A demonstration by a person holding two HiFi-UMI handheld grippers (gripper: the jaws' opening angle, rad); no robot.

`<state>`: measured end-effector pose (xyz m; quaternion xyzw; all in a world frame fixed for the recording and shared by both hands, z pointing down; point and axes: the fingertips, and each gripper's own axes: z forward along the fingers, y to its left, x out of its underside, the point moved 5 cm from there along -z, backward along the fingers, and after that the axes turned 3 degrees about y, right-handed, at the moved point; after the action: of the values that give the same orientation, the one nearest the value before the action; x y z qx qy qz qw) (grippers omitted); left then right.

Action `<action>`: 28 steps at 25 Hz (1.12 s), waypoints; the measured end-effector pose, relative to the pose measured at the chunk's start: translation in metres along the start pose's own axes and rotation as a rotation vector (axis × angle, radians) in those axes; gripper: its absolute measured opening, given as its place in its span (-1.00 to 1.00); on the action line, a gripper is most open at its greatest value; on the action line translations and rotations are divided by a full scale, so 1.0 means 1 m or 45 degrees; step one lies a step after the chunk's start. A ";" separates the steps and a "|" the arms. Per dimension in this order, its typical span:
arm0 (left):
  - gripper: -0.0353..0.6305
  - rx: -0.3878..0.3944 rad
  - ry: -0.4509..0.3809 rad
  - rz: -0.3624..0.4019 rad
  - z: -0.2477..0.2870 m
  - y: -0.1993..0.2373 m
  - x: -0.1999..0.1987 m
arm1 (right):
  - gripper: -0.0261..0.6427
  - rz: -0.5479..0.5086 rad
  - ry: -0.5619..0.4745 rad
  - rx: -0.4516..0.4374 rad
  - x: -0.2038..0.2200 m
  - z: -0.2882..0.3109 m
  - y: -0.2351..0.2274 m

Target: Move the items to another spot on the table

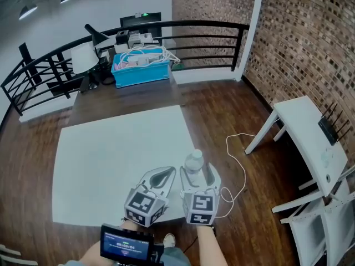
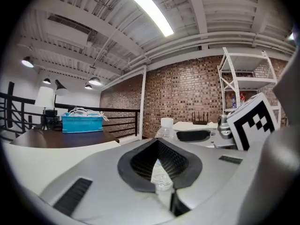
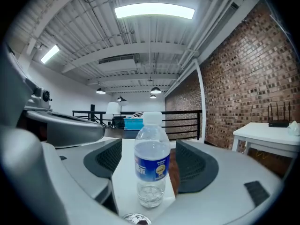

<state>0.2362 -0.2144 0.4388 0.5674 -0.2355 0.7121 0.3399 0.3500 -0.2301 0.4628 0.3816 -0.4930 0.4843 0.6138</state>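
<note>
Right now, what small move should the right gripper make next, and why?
Probably close the right gripper on the clear plastic water bottle: it stands upright on the white table between its open jaws, untouched.

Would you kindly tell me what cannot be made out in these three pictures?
Head view: the base of the water bottle, hidden between the open jaws of the right claw.
Left gripper view: most of the water bottle, behind the shut left claw.
Right gripper view: print on the label, too small.
Head view: text on the small screen, too small.
</note>
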 end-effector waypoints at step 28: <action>-0.88 -0.071 0.055 -0.037 0.025 0.038 0.012 | -0.06 -0.030 0.029 -0.093 0.030 0.063 0.000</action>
<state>0.2228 -0.2549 0.4588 0.5455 -0.2396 0.7123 0.3710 0.3367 -0.2830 0.5058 0.3592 -0.4988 0.4632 0.6384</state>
